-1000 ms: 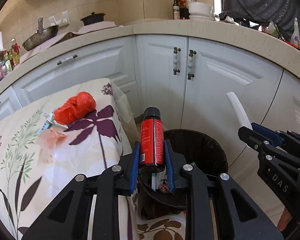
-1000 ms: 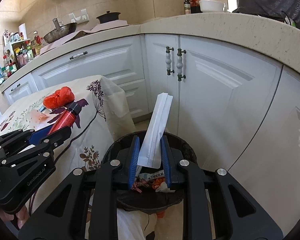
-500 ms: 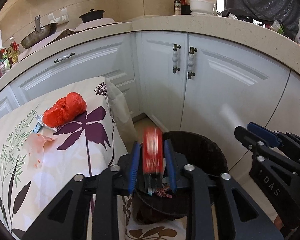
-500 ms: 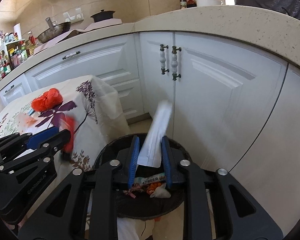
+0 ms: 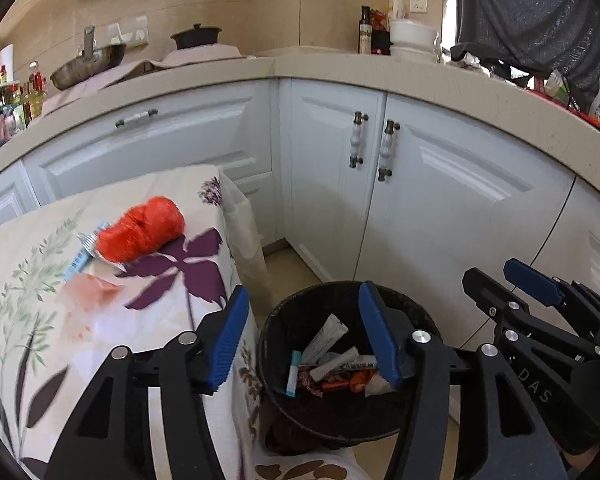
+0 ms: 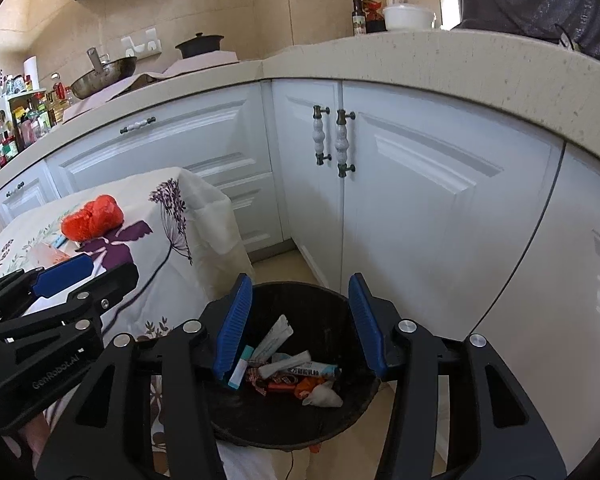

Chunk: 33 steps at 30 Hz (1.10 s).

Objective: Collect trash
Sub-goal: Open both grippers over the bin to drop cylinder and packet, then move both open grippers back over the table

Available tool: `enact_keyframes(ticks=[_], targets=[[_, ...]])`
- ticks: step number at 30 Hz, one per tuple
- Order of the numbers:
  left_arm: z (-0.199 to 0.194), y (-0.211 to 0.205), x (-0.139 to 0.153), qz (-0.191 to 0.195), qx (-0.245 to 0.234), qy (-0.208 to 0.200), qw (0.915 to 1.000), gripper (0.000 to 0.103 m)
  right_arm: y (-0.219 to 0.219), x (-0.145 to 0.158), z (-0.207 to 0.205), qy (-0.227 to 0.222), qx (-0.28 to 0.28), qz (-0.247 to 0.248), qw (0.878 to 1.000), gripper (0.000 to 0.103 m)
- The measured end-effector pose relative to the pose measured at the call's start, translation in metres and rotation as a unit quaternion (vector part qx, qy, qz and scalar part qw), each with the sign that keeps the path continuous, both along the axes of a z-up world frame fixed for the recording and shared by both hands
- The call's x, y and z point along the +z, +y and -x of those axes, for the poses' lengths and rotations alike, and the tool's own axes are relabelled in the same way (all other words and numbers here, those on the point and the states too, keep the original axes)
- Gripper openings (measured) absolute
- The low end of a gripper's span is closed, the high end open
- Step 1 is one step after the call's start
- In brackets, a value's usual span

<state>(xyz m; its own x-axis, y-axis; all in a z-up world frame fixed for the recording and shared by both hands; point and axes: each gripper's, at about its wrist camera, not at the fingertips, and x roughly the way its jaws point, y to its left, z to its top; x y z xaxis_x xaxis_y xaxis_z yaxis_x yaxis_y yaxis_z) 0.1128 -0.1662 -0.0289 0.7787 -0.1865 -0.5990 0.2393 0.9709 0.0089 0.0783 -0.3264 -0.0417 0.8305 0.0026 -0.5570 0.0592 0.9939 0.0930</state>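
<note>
Above a black trash bin [image 5: 416,312] beside white kitchen cabinets [image 5: 452,200], the left gripper [image 5: 306,334] and right gripper [image 6: 300,322] are being held side by side, tilted downward so that anything let go falls inside. Both pairs of jaws are being opened, and nothing is seen between them. Wrappers and scraps [image 6: 296,372] are being kept at the bin's bottom. On the floral tablecloth [image 5: 160,320] to the left, a crumpled red bag [image 5: 140,234] and a small packet [image 5: 85,254] are being left within reach, probably for the next pickup.
</note>
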Motion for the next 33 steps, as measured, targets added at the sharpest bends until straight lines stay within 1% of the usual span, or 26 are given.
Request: enact_keyframes(ticks=[3, 5, 13, 21, 25, 28, 33], targets=[[0.007, 0.009, 0.010, -0.011, 0.008, -0.027, 0.9995, 0.063, 0.006, 0.008, 0.002, -0.009, 0.001, 0.000, 1.000, 0.053], [0.009, 0.017, 0.016, -0.014, 0.015, -0.038, 0.9991, 0.069, 0.011, 0.012, 0.001, -0.013, 0.004, -0.001, 1.000, 0.055], [0.016, 0.069, 0.030, -0.021, 0.062, -0.062, 0.9959, 0.073, 0.053, 0.020, -0.009, -0.018, 0.042, -0.005, 0.999, 0.055], [0.017, 0.131, 0.029, -0.029, 0.125, -0.056, 0.9902, 0.073, 0.108, 0.023, -0.017, -0.016, 0.097, -0.005, 0.995, 0.055], [0.018, 0.151, 0.023, -0.034, 0.144, -0.046, 0.9880, 0.073, 0.128, 0.021, -0.020, -0.012, 0.116, -0.005, 0.993, 0.055], [0.017, 0.161, 0.020, -0.035, 0.151, -0.039, 0.9871, 0.073, 0.143, 0.020, -0.022, -0.009, 0.131, -0.005, 0.991, 0.055], [0.014, 0.166, 0.015, -0.034, 0.150, -0.032, 0.9875, 0.073, 0.153, 0.017, -0.026, -0.003, 0.140, -0.002, 0.990, 0.056]])
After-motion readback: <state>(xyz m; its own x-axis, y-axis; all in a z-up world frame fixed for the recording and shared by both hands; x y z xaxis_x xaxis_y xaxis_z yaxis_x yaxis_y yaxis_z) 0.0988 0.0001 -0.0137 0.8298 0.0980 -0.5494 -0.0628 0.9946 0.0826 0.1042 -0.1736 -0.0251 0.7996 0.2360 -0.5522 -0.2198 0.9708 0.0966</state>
